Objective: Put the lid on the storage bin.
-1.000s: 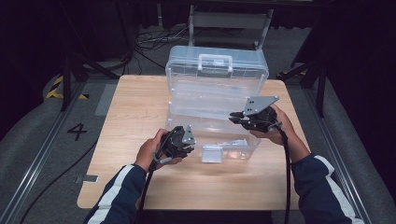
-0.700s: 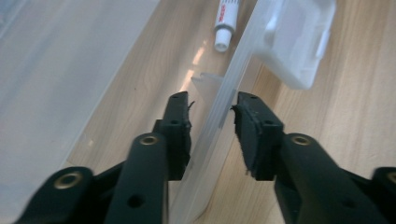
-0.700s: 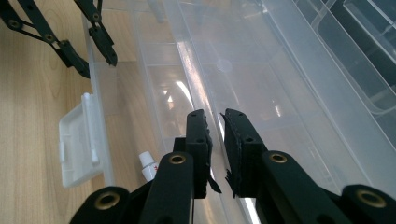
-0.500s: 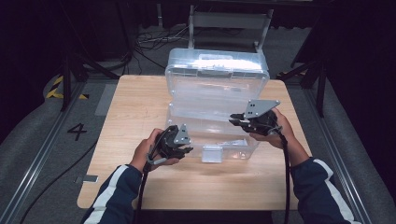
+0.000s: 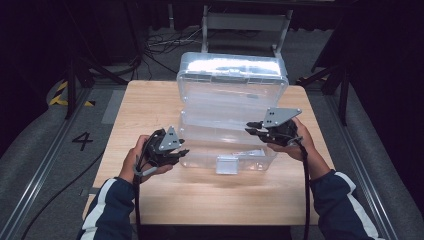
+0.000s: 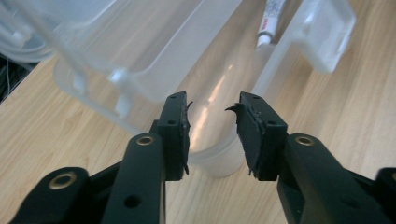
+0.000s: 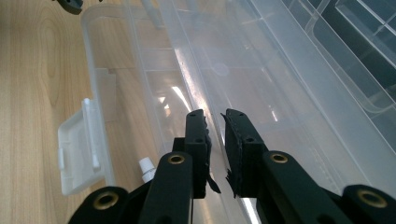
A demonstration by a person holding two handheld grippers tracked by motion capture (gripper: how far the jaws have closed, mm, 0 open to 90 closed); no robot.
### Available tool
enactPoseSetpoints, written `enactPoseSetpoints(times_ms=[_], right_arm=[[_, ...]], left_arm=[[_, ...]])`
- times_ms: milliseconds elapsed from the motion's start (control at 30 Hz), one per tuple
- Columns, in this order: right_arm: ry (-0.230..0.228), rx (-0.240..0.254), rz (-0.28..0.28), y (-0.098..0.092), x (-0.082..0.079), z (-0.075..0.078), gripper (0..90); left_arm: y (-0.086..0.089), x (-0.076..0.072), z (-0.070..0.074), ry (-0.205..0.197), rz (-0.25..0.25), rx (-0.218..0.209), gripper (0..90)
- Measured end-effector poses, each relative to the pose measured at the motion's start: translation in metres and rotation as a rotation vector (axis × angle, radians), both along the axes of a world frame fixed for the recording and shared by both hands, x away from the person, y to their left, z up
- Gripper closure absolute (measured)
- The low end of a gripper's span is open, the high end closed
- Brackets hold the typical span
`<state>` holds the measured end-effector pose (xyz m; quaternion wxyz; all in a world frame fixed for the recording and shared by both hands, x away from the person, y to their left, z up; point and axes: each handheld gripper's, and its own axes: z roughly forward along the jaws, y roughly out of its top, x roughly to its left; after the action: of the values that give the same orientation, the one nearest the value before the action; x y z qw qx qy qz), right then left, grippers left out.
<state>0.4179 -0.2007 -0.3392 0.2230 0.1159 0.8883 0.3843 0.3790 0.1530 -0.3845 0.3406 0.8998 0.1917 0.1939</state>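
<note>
Clear plastic box (image 5: 227,130) sits mid-table on the wooden tabletop (image 5: 150,105), its lid (image 5: 232,77) now tipped up and back; a second ago the lid's handle faced the camera, so the lid has swung further open. Left gripper (image 5: 167,150) has pulled away from the box's near left corner toward the person and slightly up; its jaws, after opening and then easing back a little, stand apart with nothing between them, the rounded corner (image 6: 219,158) just beyond the tips. Right gripper (image 5: 260,130) has not shifted: it holds at the right side of the box, jaws (image 7: 215,140) nearly together with the thin rim of an inner clear tray (image 7: 196,84) running into the narrow gap. Judgement: the right gripper is pinching that rim and steadying or lifting the tray while the left has let go, so the opening step looks done and unpacking is next. Hard to make out: whether the pads actually press the rim, since clear plastic blurs the contact; where the tray ends and the box wall begins; the glare-washed lid top. A small tube (image 6: 273,18) lies in the base, cut off by the frame edge, label unreadable. Front latch (image 5: 227,164) hangs loose.
</note>
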Motion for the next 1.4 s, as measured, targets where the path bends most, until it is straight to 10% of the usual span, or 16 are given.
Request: enactPoseSetpoints(times_ms=[333,800,1400], right_arm=[[0.002,0.000,0.004,0.000,-0.001,-0.001,80.3],[0.008,0.000,0.013,0.000,-0.003,-0.003,80.3],[0.006,0.003,0.018,-0.001,-0.006,-0.007,80.3]], left_arm=[[0.025,0.021,0.007,-0.014,0.170,-0.112,77.9],[0.025,0.049,0.038,-0.118,0.214,-0.228,89.9],[0.010,0.077,0.061,-0.138,0.234,-0.343,90.0]])
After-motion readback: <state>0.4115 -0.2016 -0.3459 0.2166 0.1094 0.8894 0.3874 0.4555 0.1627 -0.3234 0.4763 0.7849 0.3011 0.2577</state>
